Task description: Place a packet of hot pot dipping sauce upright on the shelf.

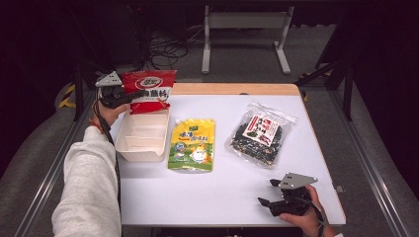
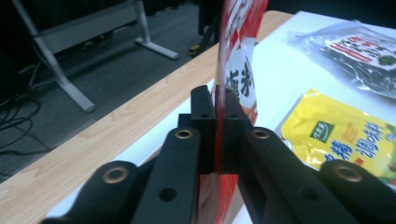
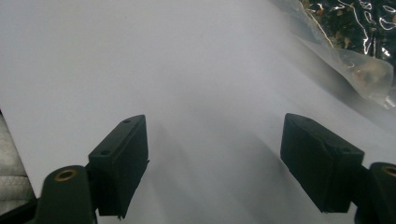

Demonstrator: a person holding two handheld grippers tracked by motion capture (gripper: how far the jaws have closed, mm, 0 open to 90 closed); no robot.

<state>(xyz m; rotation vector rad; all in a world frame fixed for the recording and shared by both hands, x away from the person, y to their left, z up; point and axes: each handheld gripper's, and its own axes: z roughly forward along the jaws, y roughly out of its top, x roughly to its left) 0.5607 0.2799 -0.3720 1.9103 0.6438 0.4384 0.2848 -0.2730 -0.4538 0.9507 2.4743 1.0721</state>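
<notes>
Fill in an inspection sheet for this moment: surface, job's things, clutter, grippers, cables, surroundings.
Surface: white table with a wooden strip along its far edge.
Job's things: red packet held upright above the far end of the white tray; the tray looks empty.
Clutter: yellow pouch lying flat beside the tray; clear bag of dark dried food further right.
Grippers: left gripper shut on the red packet, fingers pressing its edge; right gripper open over bare table near the front right corner, holding nothing.
Cables: a cable runs along the left sleeve; loose cables on the floor beyond the table.
Surroundings: grey floor, grey metal stand, dark background.
</notes>
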